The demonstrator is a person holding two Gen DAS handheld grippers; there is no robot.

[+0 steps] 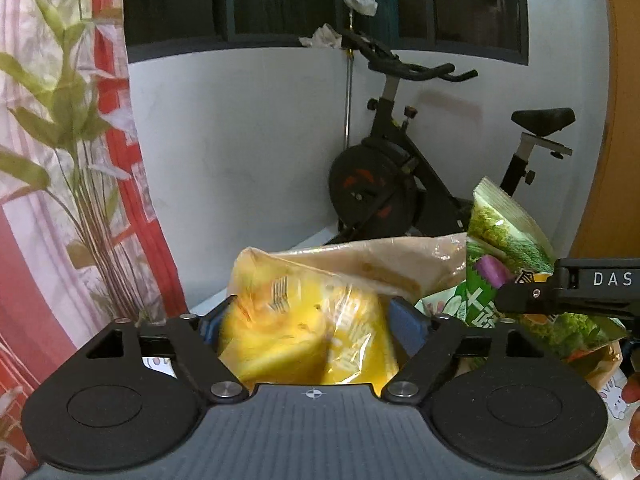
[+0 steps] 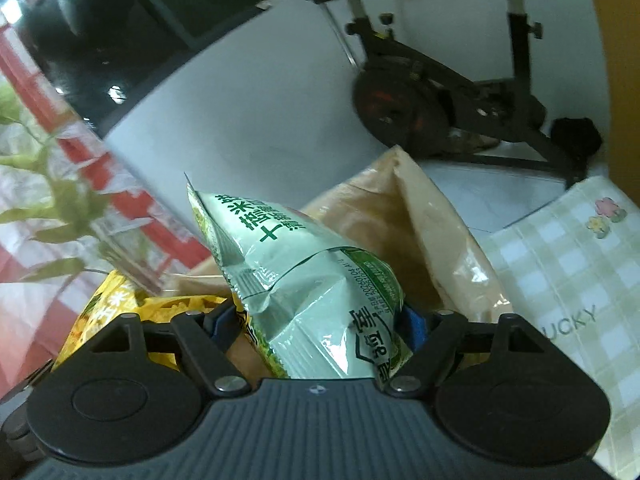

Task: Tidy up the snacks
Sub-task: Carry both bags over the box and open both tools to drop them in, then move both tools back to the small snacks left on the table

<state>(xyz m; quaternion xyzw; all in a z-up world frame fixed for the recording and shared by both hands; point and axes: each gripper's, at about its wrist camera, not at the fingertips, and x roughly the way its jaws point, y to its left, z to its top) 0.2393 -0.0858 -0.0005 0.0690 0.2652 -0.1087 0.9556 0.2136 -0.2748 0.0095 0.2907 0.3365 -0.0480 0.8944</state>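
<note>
Left tool (image 1: 308,320): blue pads sit at either side of the yellow bag (image 1: 308,332); jaws wide, bag fills the gap; whether the pads press it, cannot tell.
Yellow bag: clear-fronted yellow pack, blurred, low centre of the left view; in the right view a corner of it shows at 8 o'clock (image 2: 104,312).
Right tool (image 2: 320,322): jaws wide, green bag (image 2: 312,300) standing between the blue pads; its crumpled lower part reaches both pads, so it looks pinched.
Right tool, seen from left view: black finger arm marked "DAS" comes in at 3 o'clock (image 1: 568,288), lying across the green bag (image 1: 508,248).
Green bag: pale green pack with dark green print, tilted, top seal pointing to 11 o'clock in the right view; in the left view it stands at 3 o'clock of the yellow bag, just beside it.
Tan bag (image 1: 400,256): big translucent brown bag behind both packs; in the right view its peak rises at 1 o'clock of the green bag (image 2: 400,220).
Bench (image 2: 568,264): green-and-white check cloth with small flowers, 3 o'clock in the right view.
Bike (image 1: 400,168): black exercise bike against the white wall, 1 o'clock in both views.
Curtain (image 1: 60,160): red and pink with leaf print, 9 o'clock.
Window (image 1: 320,0): dark panes at 12 o'clock.
</note>
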